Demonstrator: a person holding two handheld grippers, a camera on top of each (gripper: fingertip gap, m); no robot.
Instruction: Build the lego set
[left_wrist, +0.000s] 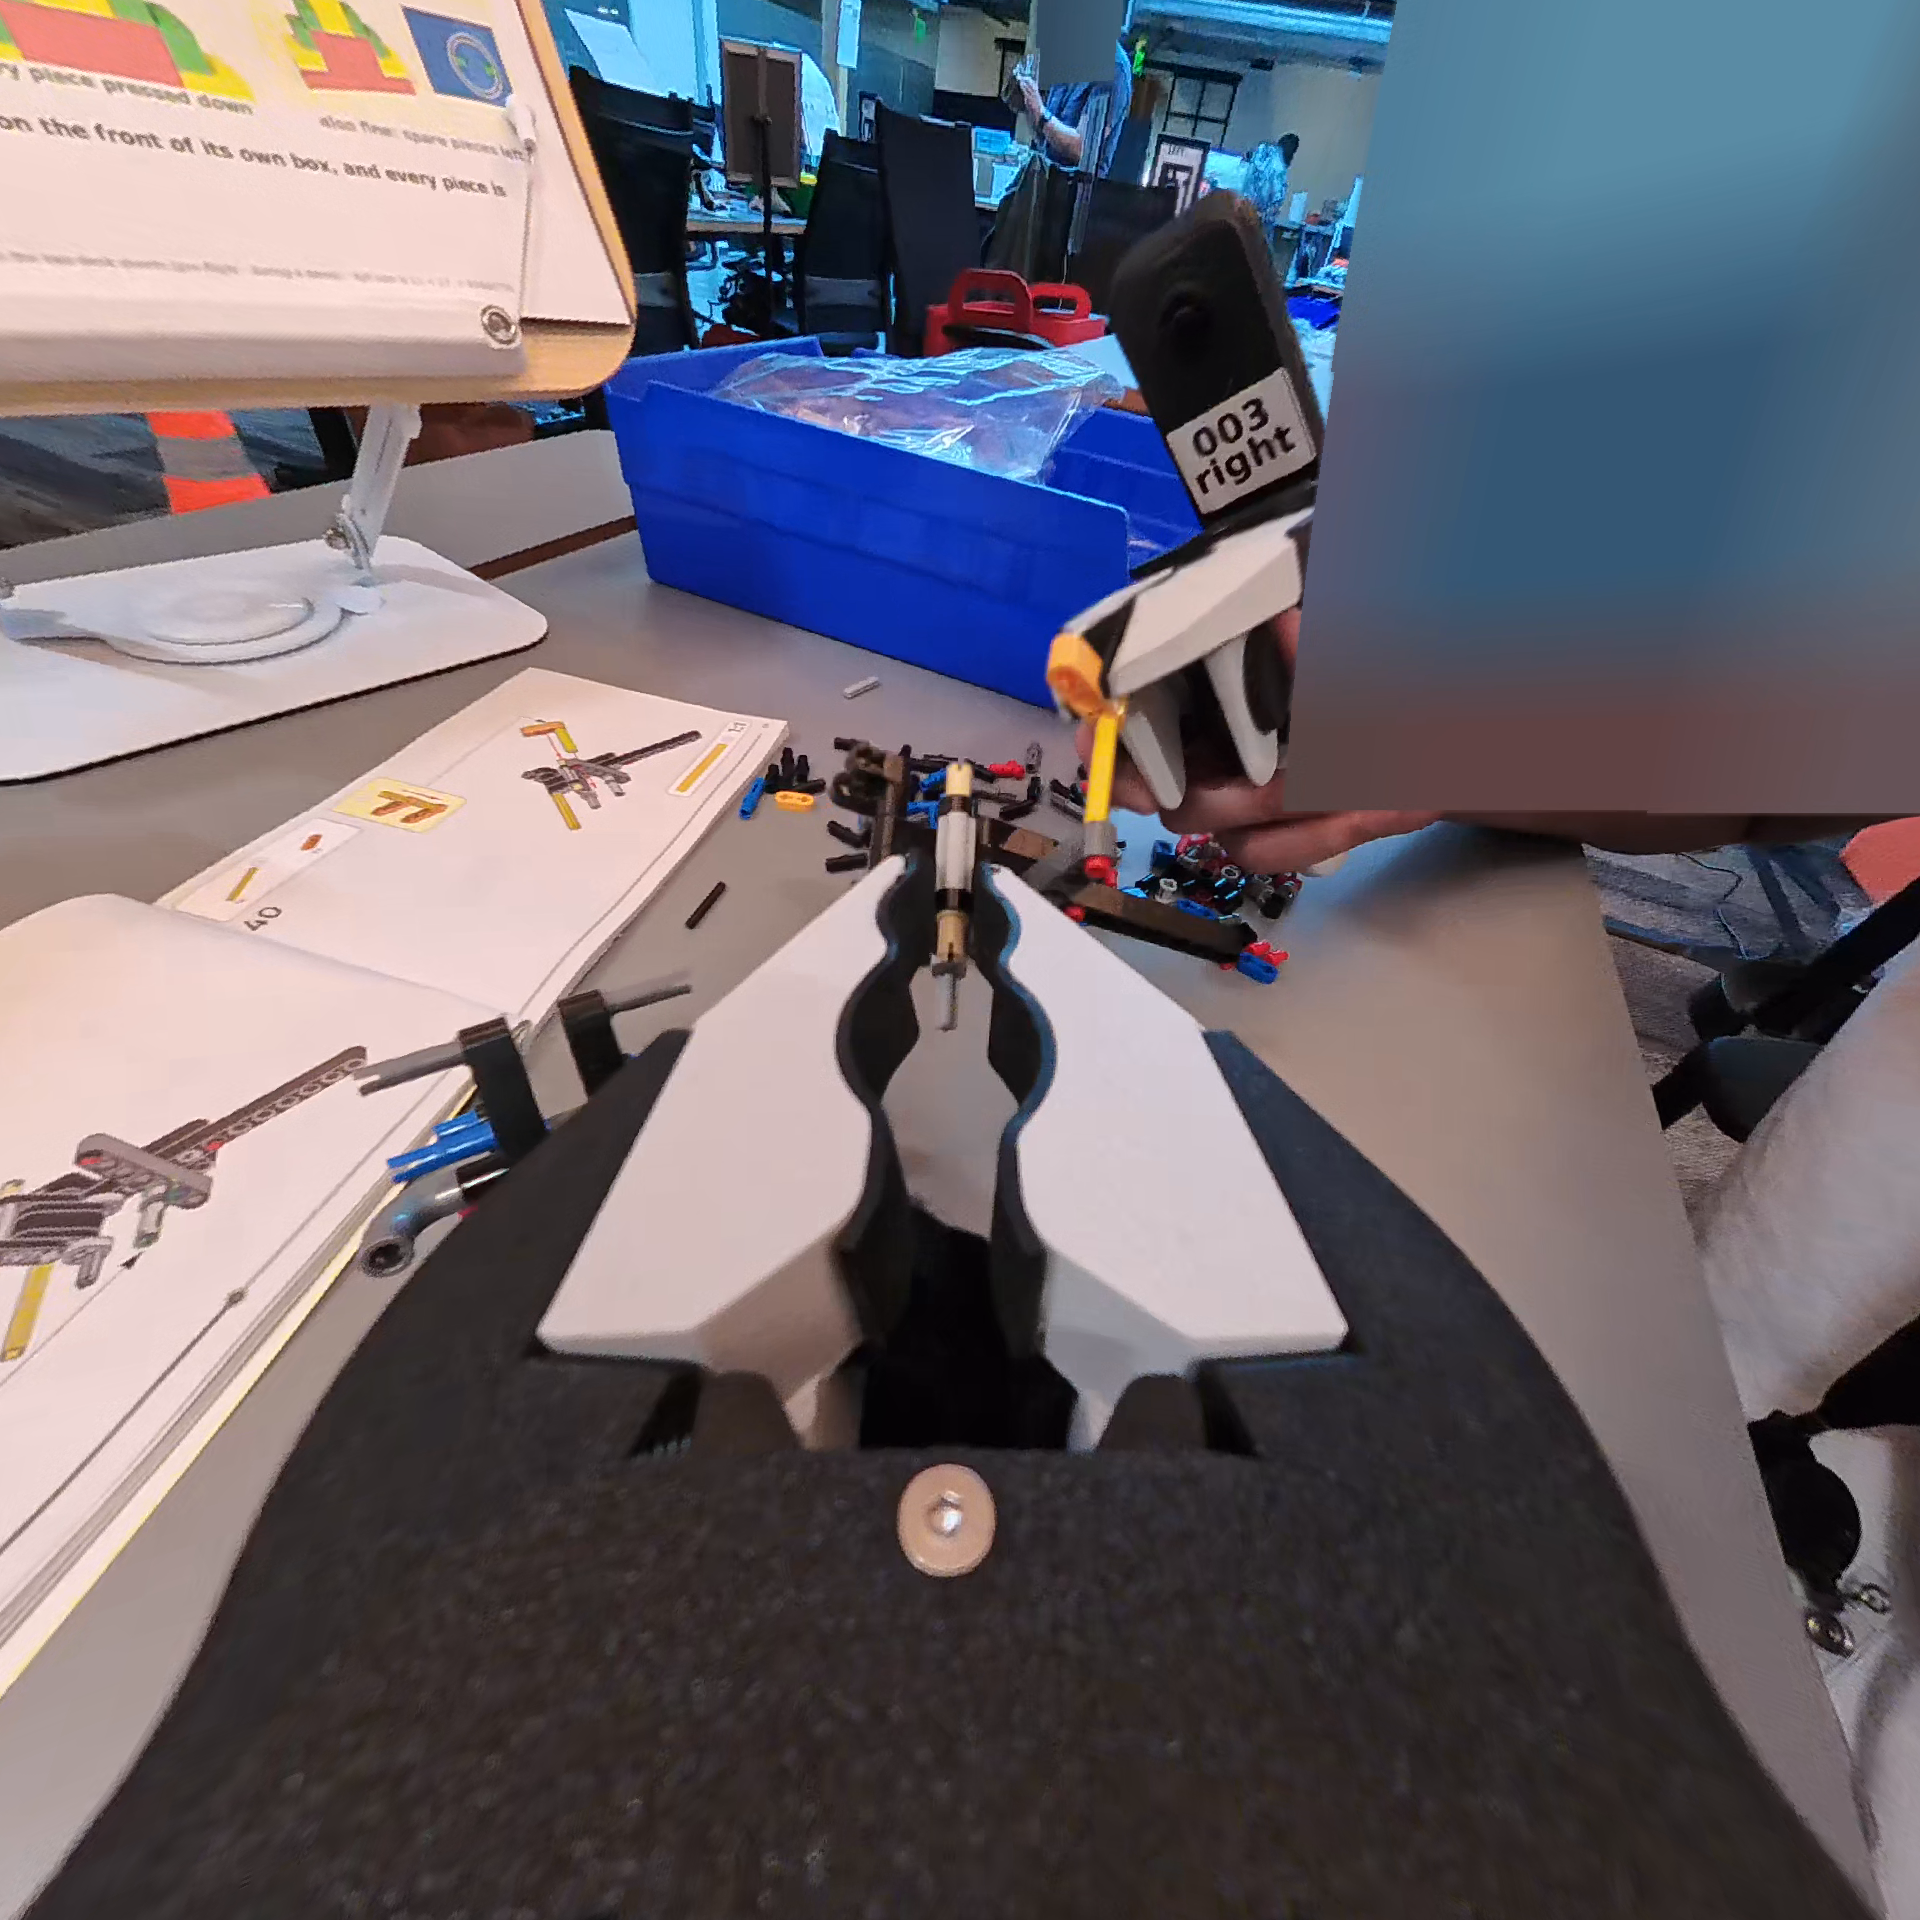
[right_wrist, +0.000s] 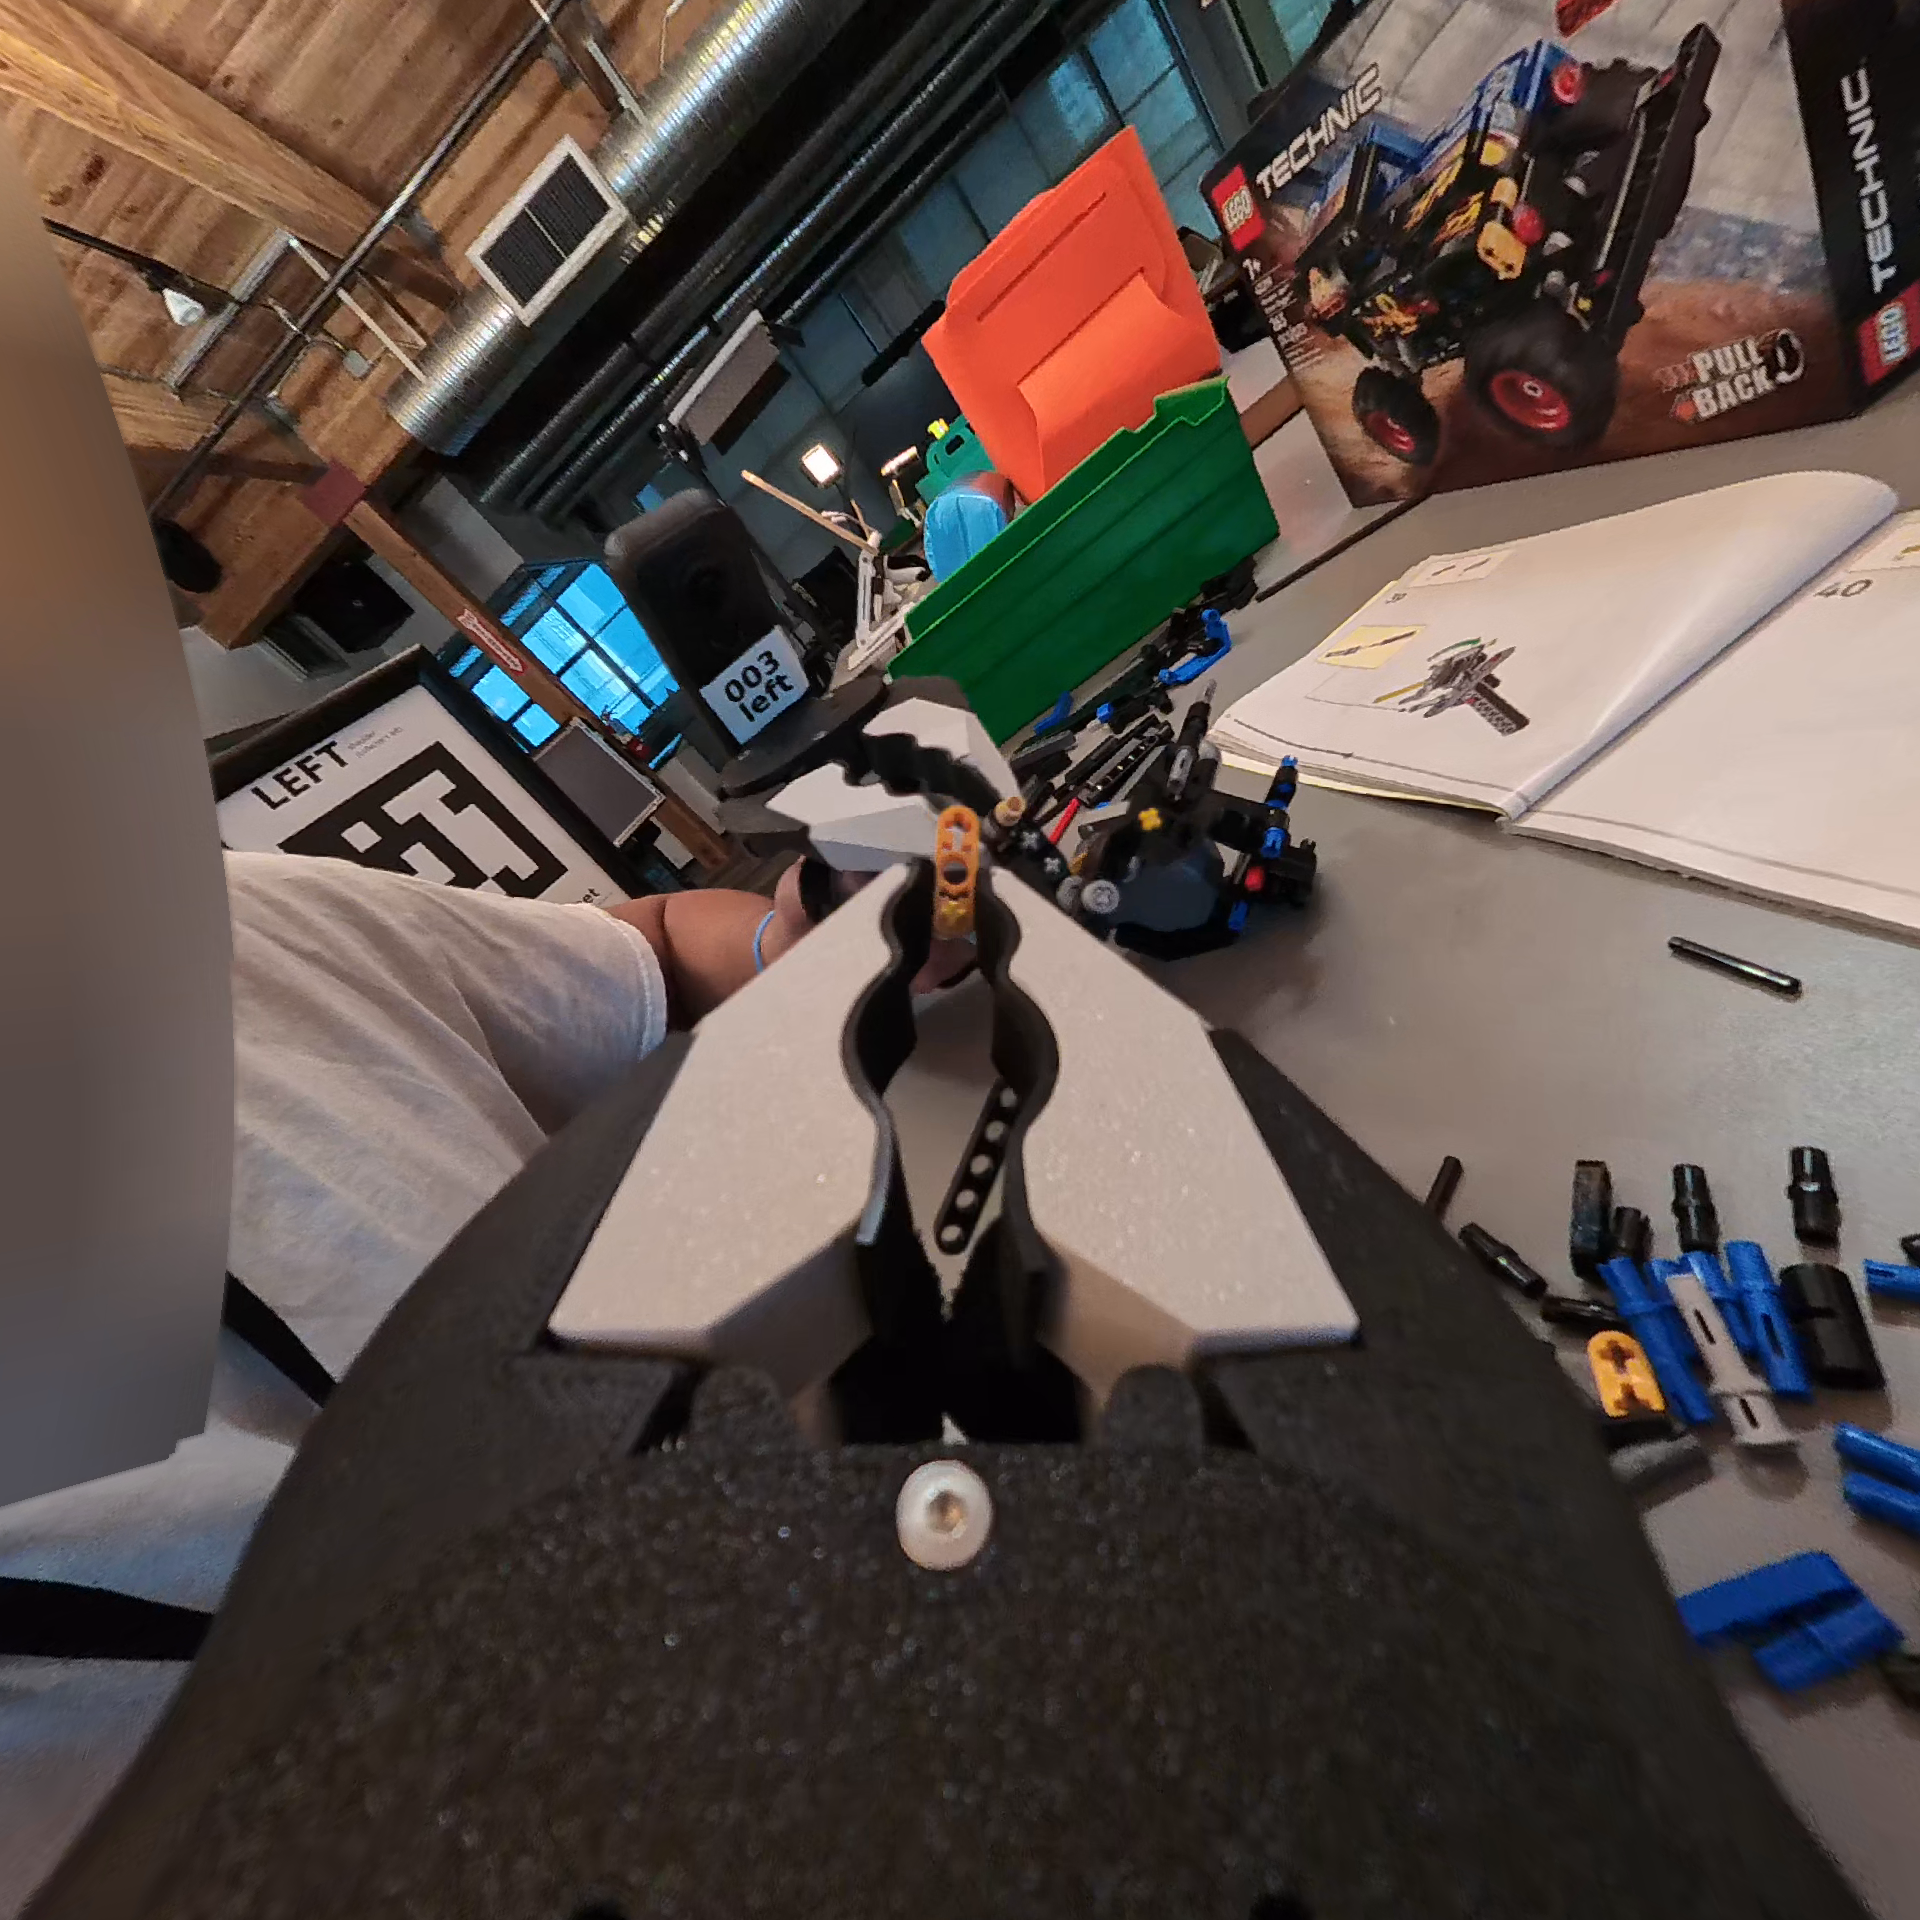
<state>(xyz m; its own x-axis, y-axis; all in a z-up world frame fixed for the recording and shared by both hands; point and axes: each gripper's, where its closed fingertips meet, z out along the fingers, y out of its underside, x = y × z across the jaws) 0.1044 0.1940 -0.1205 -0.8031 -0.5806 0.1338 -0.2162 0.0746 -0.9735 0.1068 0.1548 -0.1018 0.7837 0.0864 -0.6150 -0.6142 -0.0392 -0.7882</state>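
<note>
At frame centre, the left gripper (left_wrist: 948, 883) pinches the axle shaft of the partly built Lego assembly (left_wrist: 951, 831) between its fingertips. At right, the right gripper (left_wrist: 1075, 681) pinches an orange connector (right_wrist: 956, 868) topping a yellow axle (left_wrist: 1103, 758). Loose pins (right_wrist: 1704, 1309) crowd the grey table (right_wrist: 1455, 1039) lower right; an open instruction booklet (left_wrist: 488, 831) lies left.

Matt grey table (left_wrist: 1434, 1039), glossy plastic blue bin (left_wrist: 873, 540), paper instruction booklet (left_wrist: 499, 831), crinkled clear bag (left_wrist: 914, 400)
</note>
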